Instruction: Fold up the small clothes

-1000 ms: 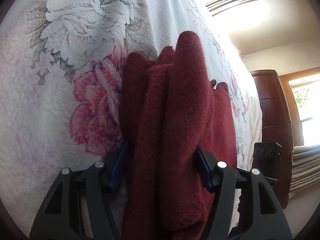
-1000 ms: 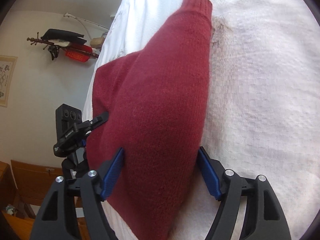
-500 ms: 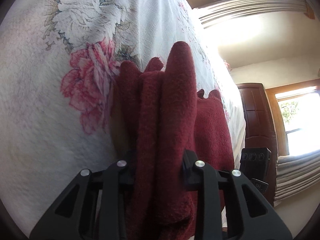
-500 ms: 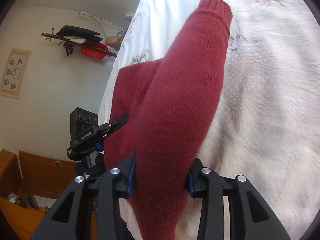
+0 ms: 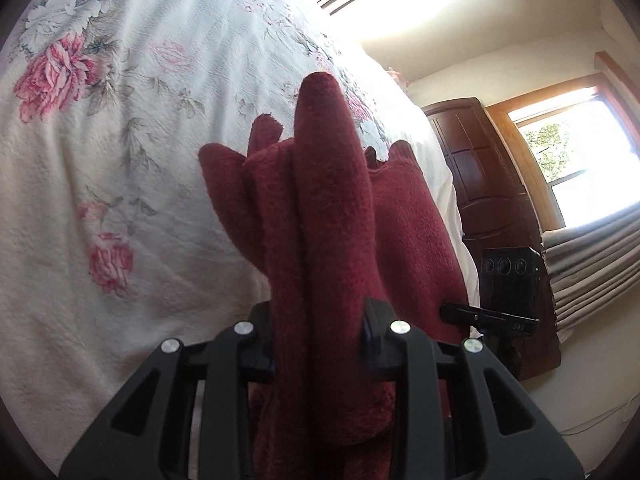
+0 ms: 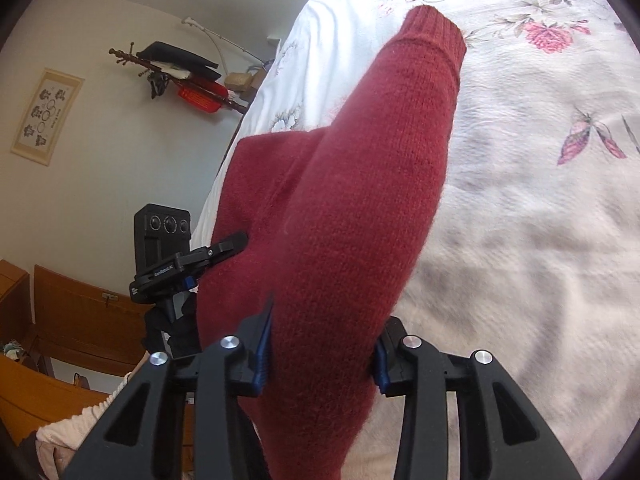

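Gripping red sweater (image 6: 360, 200) above floral bedspread (image 5: 120, 160), both grippers clamped.

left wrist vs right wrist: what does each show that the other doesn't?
Only the left wrist view: the left tool shut on bunched folds of the dark red knitted sweater, a dark wooden wardrobe and a bright window.

Only the right wrist view: the right tool shut on the sweater's sleeve, its ribbed cuff, a wall-mounted wooden coat rack and a framed picture.

Both: the sweater, the white floral bedspread, and the opposite tool with its black camera block.
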A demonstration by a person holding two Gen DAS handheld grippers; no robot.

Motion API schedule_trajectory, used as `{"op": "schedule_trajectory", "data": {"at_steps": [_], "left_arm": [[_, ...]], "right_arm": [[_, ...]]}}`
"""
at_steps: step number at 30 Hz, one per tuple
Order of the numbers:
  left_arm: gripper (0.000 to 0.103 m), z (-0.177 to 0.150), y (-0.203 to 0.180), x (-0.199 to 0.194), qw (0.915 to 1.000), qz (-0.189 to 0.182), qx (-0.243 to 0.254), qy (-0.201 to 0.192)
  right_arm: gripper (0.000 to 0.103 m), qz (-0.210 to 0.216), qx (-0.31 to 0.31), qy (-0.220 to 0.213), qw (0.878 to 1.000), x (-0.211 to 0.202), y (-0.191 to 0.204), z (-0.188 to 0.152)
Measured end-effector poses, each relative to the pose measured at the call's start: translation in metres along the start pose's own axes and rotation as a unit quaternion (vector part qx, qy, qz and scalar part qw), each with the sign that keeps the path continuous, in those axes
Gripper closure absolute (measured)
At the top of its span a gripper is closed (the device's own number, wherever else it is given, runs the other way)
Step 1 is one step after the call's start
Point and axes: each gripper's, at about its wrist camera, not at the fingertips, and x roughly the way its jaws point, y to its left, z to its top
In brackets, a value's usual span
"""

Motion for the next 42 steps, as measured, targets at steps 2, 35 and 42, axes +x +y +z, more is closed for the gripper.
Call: {"op": "schedule_trajectory", "data": {"at_steps": [2, 35, 42], "left_arm": [[0.075, -0.009, 0.000, 0.014, 1.0000, 0.002, -0.004, 0.002], [0.034, -0.075, 0.011, -0.015, 0.9796, 0.195, 0.034, -0.033], [0.025, -0.105, -0.034, -0.032, 0.9597, 0.272, 0.061, -0.040]], "right_arm": [[0.064, -0.003, 0.001, 0.004, 1.000, -0.002, -0.012, -0.007], [0.020, -0.219, 0.053, -0.059, 0.973, 0.009, -0.038, -0.087], [0.011, -0.284, 0.059, -0.095, 0.952, -0.005, -0.009, -0.126]]}}
